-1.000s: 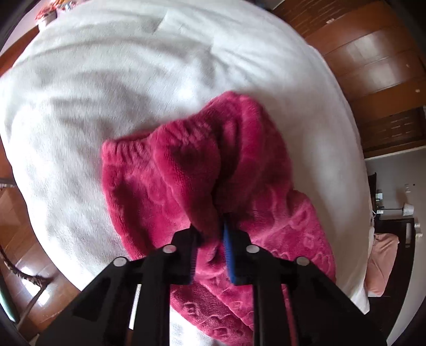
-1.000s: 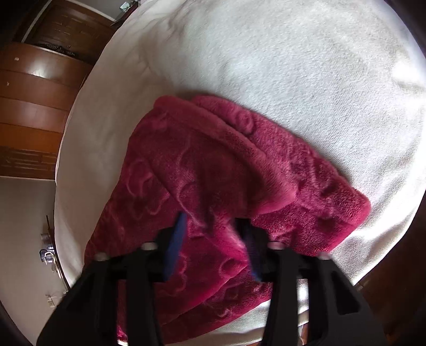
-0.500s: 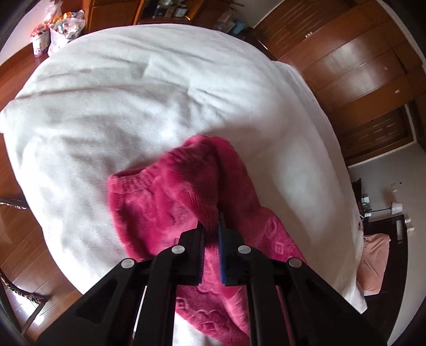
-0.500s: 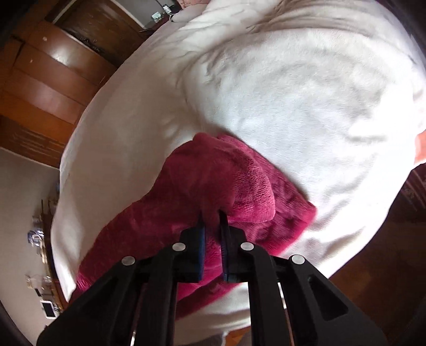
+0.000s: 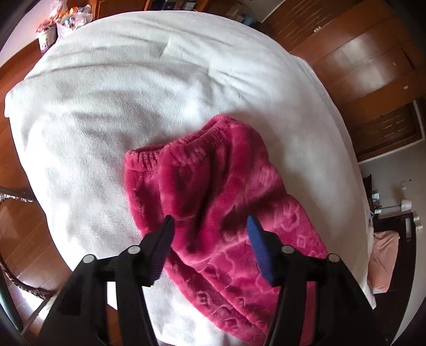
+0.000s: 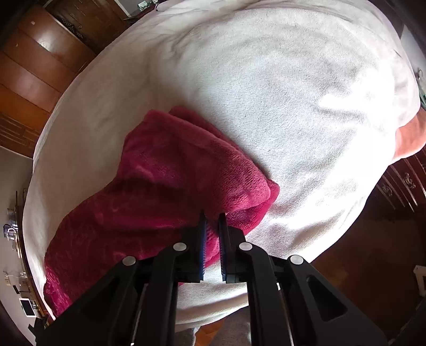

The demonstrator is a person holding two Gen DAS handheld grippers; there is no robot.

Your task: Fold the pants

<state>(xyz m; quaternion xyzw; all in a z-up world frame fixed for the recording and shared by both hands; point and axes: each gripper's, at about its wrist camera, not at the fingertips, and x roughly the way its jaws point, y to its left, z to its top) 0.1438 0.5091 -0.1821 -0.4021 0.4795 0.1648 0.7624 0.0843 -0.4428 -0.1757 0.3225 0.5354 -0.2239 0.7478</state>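
The crimson fleece pants [image 5: 218,191] lie bunched on a white bed cover [image 5: 106,111], elastic waistband at the far end. My left gripper [image 5: 210,226] is open, its jaws spread wide just above the pants fabric and holding nothing. In the right wrist view the pants [image 6: 165,181] stretch from the middle toward the lower left. My right gripper [image 6: 212,221] is shut on a fold of the pants at their near right corner, which is lifted a little off the cover.
The white bed cover [image 6: 293,93] fills both views. Wooden wardrobe doors [image 5: 372,66] stand beyond the bed. Bags [image 5: 61,24] sit on the wooden floor at the far left. A pink pillow [image 5: 383,255] lies at the right edge.
My left gripper has opened and let go of the pants fold, which dropped onto the bed. My right gripper stays shut on the pants and has carried the corner a little right.
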